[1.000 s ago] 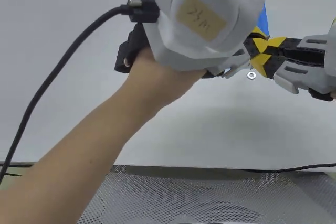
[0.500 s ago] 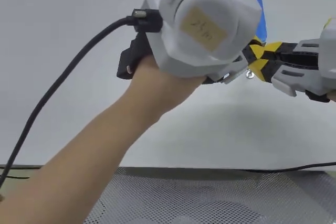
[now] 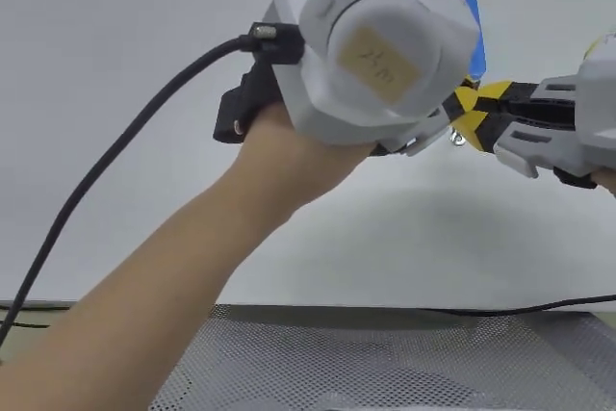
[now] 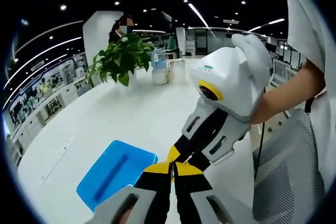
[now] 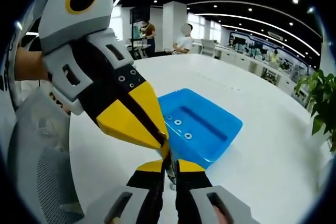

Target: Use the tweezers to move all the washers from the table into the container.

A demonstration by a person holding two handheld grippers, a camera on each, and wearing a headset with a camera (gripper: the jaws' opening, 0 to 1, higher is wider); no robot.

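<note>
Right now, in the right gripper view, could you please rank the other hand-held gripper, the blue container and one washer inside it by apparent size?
1. Left hand-held gripper, though it sits nearest the camera, which inflates it.
2. Blue container.
3. Washer, far the smallest.

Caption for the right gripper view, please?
Left gripper and right gripper face tip to tip over the white table, before a blue container holding washers.

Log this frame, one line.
left gripper: shut | right gripper: shut on tweezers | grippers tip-to-tip near container | washers in container | loose washer beside jaws
</note>
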